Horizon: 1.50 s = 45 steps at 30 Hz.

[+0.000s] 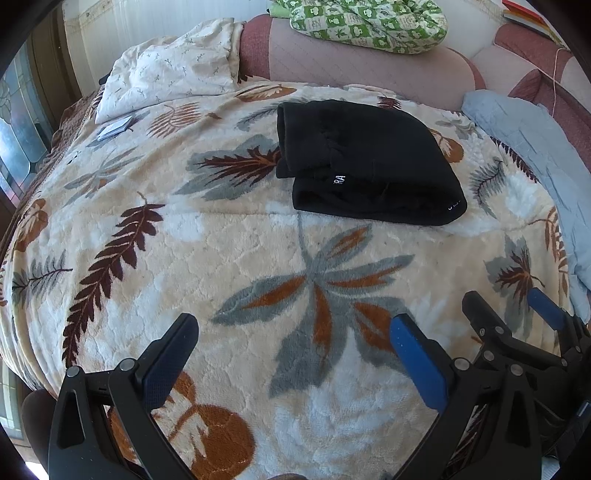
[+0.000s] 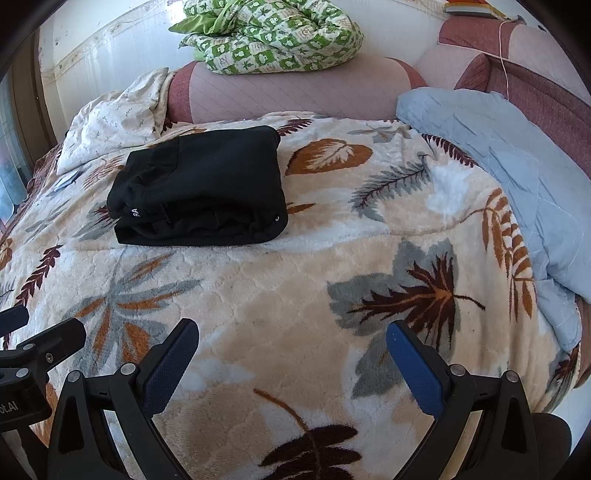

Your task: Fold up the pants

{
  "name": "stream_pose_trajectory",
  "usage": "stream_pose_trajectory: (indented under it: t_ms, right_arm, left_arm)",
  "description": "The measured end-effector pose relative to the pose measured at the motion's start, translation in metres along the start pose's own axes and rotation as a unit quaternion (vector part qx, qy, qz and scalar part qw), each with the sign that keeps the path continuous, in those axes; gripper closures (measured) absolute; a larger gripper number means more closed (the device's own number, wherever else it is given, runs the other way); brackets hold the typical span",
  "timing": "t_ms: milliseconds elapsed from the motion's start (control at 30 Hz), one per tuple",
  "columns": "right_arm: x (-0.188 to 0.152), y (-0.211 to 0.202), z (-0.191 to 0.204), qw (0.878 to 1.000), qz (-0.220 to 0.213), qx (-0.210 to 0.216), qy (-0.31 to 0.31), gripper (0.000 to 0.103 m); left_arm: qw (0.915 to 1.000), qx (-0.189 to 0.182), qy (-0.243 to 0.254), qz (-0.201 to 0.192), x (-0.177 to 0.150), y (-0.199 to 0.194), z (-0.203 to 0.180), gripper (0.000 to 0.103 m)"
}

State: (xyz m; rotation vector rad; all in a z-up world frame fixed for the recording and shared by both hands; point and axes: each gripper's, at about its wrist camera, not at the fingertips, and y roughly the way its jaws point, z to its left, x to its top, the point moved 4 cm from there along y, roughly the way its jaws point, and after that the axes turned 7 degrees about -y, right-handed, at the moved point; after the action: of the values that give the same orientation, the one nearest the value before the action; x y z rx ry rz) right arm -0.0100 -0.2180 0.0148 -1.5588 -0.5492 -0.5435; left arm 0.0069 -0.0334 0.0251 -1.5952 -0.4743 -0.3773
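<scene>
The black pants [image 1: 365, 162] lie folded into a compact bundle on the leaf-patterned blanket [image 1: 221, 240], toward the far side of the bed. They also show in the right wrist view [image 2: 199, 188]. My left gripper [image 1: 295, 332] is open and empty, held well back from the pants above the near part of the blanket. My right gripper [image 2: 291, 339] is open and empty too, and shows at the lower right of the left wrist view [image 1: 506, 306]. The left gripper's fingers [image 2: 55, 339] show at the left edge of the right wrist view.
A white floral pillow [image 1: 170, 77] lies at the far left and a light blue quilt [image 2: 509, 177] along the right side. A green patterned quilt [image 2: 273, 33] sits on the pink padded headboard [image 1: 351, 62]. A small card or booklet [image 1: 114, 127] lies near the pillow.
</scene>
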Motion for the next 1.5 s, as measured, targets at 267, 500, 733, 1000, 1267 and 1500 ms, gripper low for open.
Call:
stream_pose_trajectory:
  t_ms: [267,500,733,1000,1267,1500]
  right_arm:
    - [-0.003,0.002,0.001,1.000,0.003,0.000,0.000,0.000]
    - [-0.004,0.003,0.002,1.000,0.003,0.000,0.000,0.000]
    - [-0.004,0.003,0.000,1.000,0.002,0.001,-0.001,0.000]
    - [-0.003,0.001,-0.002,1.000,-0.001,-0.004,0.002,0.000]
    - [0.003,-0.012,0.004,1.000,-0.012,-0.012,-0.009,0.000]
    - [0.009,-0.026,0.005,0.999,-0.027,-0.024,-0.015,0.000]
  left_arm:
    - [1.0000,0.001,0.000,0.006,-0.001,0.003,0.002,0.000]
    - [1.0000,0.000,0.000,0.007,0.000,0.003,0.003,0.000]
    - [1.0000,0.001,0.001,0.006,0.000,0.003,0.003,0.000]
    - [1.0000,-0.001,0.000,0.004,0.000,0.002,0.003,0.000]
    - [0.9999,-0.009,-0.005,-0.009,0.003,-0.010,0.005,0.000]
    - [0.9995,-0.018,-0.007,-0.024,0.002,-0.024,0.009,0.000]
